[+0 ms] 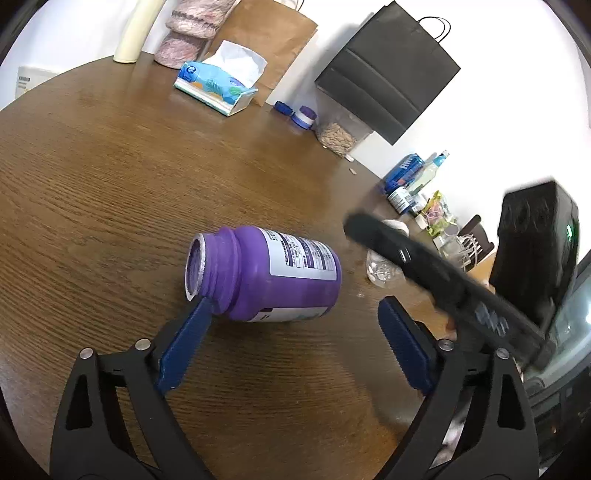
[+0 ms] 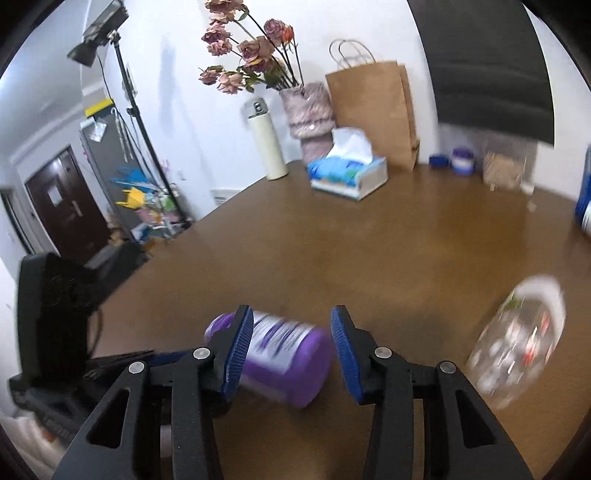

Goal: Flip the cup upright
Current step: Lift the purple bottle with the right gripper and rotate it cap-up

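Observation:
A purple bottle with no cap lies on its side on the wooden table, its open mouth facing left. My left gripper is open, with the bottle just ahead of its blue fingers; the left finger touches the mouth. My right gripper is open, its jaws on either side of the bottle. It shows as a blurred black arm in the left wrist view. A clear jar with a white lid lies on its side to the right.
A tissue box, a brown paper bag, a pink vase and a cream flask stand at the table's back. A black bag, a grain container and small bottles line the far right edge.

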Demonstrator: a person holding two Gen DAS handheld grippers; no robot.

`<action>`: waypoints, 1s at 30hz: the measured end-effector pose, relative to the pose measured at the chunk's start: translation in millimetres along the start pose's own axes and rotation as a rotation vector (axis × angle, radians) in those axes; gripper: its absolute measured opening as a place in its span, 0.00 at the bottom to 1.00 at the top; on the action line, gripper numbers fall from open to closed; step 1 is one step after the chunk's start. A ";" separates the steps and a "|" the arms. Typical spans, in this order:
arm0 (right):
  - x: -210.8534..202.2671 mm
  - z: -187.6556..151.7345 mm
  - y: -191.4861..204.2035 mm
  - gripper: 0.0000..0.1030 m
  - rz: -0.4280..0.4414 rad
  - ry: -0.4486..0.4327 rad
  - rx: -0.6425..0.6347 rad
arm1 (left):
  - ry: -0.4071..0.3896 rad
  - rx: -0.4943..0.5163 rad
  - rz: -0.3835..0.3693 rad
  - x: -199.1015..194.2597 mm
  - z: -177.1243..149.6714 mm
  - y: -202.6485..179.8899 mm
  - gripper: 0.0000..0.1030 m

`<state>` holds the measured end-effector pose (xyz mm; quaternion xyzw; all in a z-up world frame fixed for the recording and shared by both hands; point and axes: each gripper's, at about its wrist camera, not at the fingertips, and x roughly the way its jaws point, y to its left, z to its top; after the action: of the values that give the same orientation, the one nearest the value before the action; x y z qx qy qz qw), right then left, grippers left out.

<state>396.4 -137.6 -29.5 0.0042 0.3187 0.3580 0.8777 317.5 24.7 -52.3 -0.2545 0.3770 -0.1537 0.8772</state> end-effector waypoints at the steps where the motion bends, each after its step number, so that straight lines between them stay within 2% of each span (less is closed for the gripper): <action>1: 5.7 5.1 -3.8 0.47 -0.023 -0.002 -0.012 | 0.010 0.001 -0.006 1.9 -1.0 -1.3 0.87; 3: 22.7 11.6 -16.3 0.47 -0.079 0.036 -0.023 | 0.039 0.000 -0.011 5.1 -5.5 -2.9 0.87; 7: 54.0 4.7 -25.8 0.47 -0.077 0.160 -0.048 | 0.038 -0.003 -0.030 5.6 -11.2 -1.3 0.87; 9: 49.2 -0.6 -24.0 0.47 -0.012 0.164 -0.042 | 0.027 -0.052 -0.059 1.3 -10.1 8.2 0.87; 11: 40.9 -8.4 -21.4 0.47 -0.017 0.164 -0.045 | 0.035 -0.093 -0.100 -0.2 -10.0 16.7 0.89; 15: 33.3 -28.8 -14.8 0.47 0.017 0.205 -0.053 | 0.031 -0.162 -0.135 -3.7 -8.9 29.9 0.89; 19: 28.8 -47.1 -1.9 0.47 0.066 0.223 -0.049 | 0.073 -0.180 -0.090 4.1 -4.8 31.4 0.89; 22: 23.9 -54.6 4.3 0.47 0.064 0.207 -0.046 | 0.127 -0.188 -0.078 12.3 -3.9 31.3 0.88; 25: 20.4 -59.4 3.6 0.47 0.014 0.204 -0.046 | 0.157 -0.128 -0.036 11.5 -4.5 21.8 0.86; 28: 12.7 -60.9 -0.9 0.47 -0.014 0.187 -0.033 | 0.208 0.025 0.051 12.8 -11.3 7.1 0.82; 30: 7.6 -61.1 -3.6 0.47 -0.101 0.170 -0.047 | 0.216 0.130 0.146 13.5 -17.7 -2.6 0.59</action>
<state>368.4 -149.0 -83.3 -0.0629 0.3833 0.3197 0.8642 313.2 10.5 -69.1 -0.1510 0.4758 -0.1399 0.8551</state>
